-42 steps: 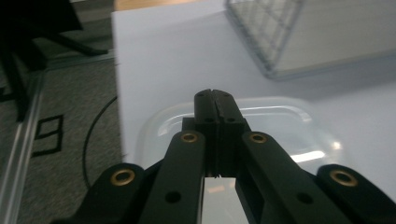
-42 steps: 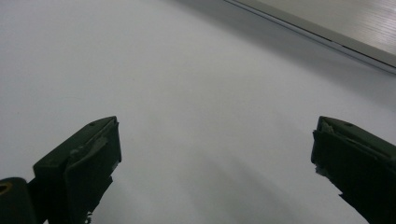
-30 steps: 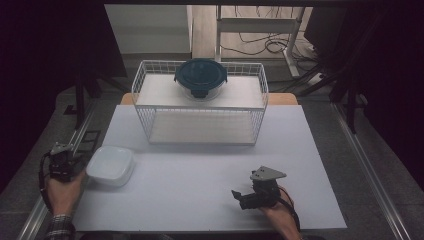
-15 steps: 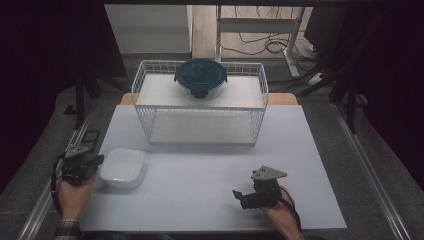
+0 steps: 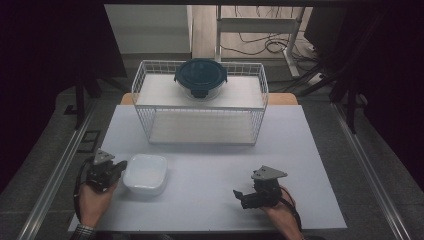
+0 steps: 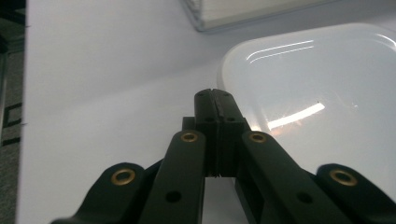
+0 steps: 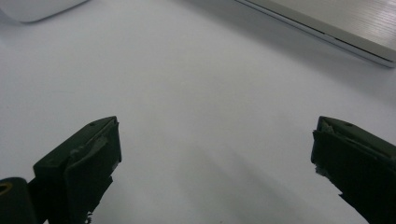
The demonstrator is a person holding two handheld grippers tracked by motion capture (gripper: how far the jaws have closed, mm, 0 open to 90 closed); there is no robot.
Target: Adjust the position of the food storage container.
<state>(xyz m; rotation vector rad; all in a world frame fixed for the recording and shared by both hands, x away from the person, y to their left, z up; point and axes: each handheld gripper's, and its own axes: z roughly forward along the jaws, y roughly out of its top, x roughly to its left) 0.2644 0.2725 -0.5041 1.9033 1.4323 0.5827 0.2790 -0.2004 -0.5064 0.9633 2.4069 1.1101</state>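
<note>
A white, rounded-square dish lies on the white table at the front left. My left gripper is shut, its joined tips right against the dish's left rim with nothing pinched between them. At the front right my right gripper rests on the table, pointing left, jaws wide apart over bare tabletop. A corner of the dish shows far off in the right gripper view.
A white wire basket stands at the back middle of the table, with a round glass container under a dark teal lid on top of it. Its base edge crosses the right gripper view. Dark floor and metal rails flank the table.
My left gripper has travelled rightward along the front of the table, and the white dish has slid to the right with it. The right gripper has stayed put.
</note>
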